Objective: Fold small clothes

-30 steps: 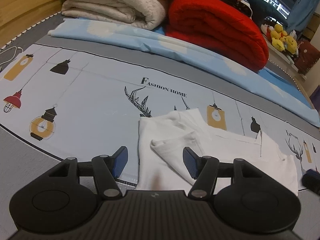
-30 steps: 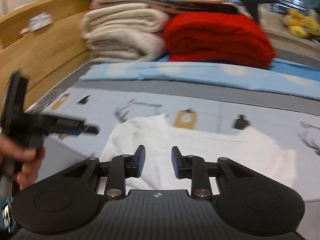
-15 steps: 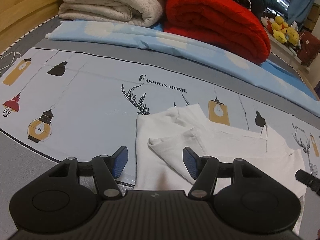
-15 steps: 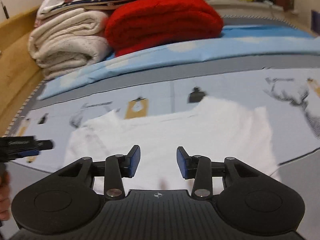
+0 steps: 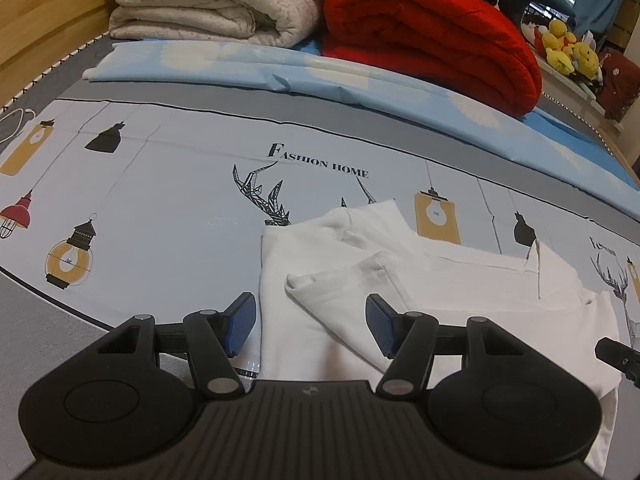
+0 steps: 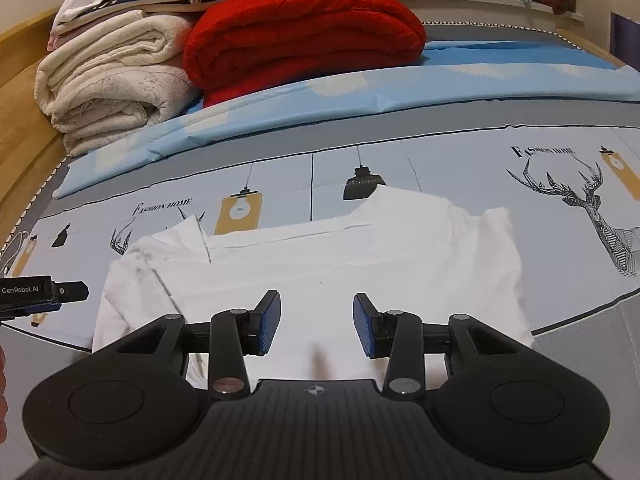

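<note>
1. Lying flat on the printed bedsheet (image 6: 400,152), the white garment (image 6: 320,256) fills the centre of the right wrist view; its folded-in sleeve (image 5: 340,284) sits at 12 o'clock from the left gripper (image 5: 308,320).
2. Left gripper: jaws wide, nothing between the pads, which hover over the garment's left edge. Right gripper (image 6: 316,320): jaws moderately apart, empty, above the near hem.
3. Risk, largest: a pinch here may catch only the top layer, or take the bedsheet with it. Cause: thin white cloth on smooth sheet, layers hard to separate.
4. Risk, smaller: lifting the left side could let the tucked sleeve flop back out. Cause: it lies loose, not pinned.
5. Risk, smallest: uneven lift by the two hands skews the fold line.
6. View difference: the right wrist view shows the whole garment, its right edge at 2 o'clock, and the other gripper's tip at 9 o'clock. The left wrist view alone shows the sleeve's layering clearly.
7. Backdrop, both views: red blanket (image 6: 304,28), cream blankets (image 5: 208,0), well apart from the work.
</note>
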`<state>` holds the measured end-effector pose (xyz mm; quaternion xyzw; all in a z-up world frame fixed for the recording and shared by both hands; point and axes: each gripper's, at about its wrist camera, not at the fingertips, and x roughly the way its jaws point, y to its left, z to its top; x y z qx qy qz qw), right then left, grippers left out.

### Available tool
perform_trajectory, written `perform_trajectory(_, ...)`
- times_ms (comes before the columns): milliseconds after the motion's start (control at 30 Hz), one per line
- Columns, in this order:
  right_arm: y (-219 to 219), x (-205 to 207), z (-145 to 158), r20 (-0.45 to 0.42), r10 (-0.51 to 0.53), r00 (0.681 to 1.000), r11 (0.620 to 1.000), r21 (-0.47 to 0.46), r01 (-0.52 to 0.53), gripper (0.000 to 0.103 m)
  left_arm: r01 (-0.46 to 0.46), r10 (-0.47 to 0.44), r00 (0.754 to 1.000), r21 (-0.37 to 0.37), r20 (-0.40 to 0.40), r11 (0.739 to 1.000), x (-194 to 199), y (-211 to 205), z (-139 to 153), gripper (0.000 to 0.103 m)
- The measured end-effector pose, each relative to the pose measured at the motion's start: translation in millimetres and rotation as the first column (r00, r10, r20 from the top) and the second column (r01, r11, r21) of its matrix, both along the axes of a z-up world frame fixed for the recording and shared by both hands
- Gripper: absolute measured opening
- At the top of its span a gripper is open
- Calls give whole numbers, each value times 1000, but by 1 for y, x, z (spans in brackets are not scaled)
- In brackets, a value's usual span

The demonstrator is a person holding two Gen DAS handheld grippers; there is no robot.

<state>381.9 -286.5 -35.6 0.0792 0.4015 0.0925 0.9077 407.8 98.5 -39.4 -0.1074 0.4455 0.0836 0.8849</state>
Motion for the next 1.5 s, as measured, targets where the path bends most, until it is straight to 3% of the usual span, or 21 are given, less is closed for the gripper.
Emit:
perform_trajectory(1267,7,6,-5,-4,-3,1000,1000,-30,3,42,-25,25,1000,-8,4,1000,2,11,1,66)
perform_trajectory(1300,7,6,-4,-2,-8,1000,999,-31,8,42,-37,37,999,-10,11,999,1,13,2,64)
perform_trajectory(1333,6,6,-4,1,-14,1000,999,-35,14,42,-54,54,998,-14,22,998,1,17,4,54)
perform_trajectory(1367,5,6,-4,4,-25,1000,999,-41,25,42,-69,69,997,-26,30,997,1,22,5,35)
perform_trajectory(1433,1,7,-4,7,-44,999,998,-45,45,42,-98,101,994,-69,37,993,2,33,6,16)
perform_trajectory(1467,-2,8,-3,8,-58,998,998,-40,58,41,-117,120,992,-89,40,989,2,38,6,13)
perform_trajectory(1500,-5,8,-2,8,-73,997,997,-31,73,33,-132,137,990,-105,43,986,3,42,6,13)
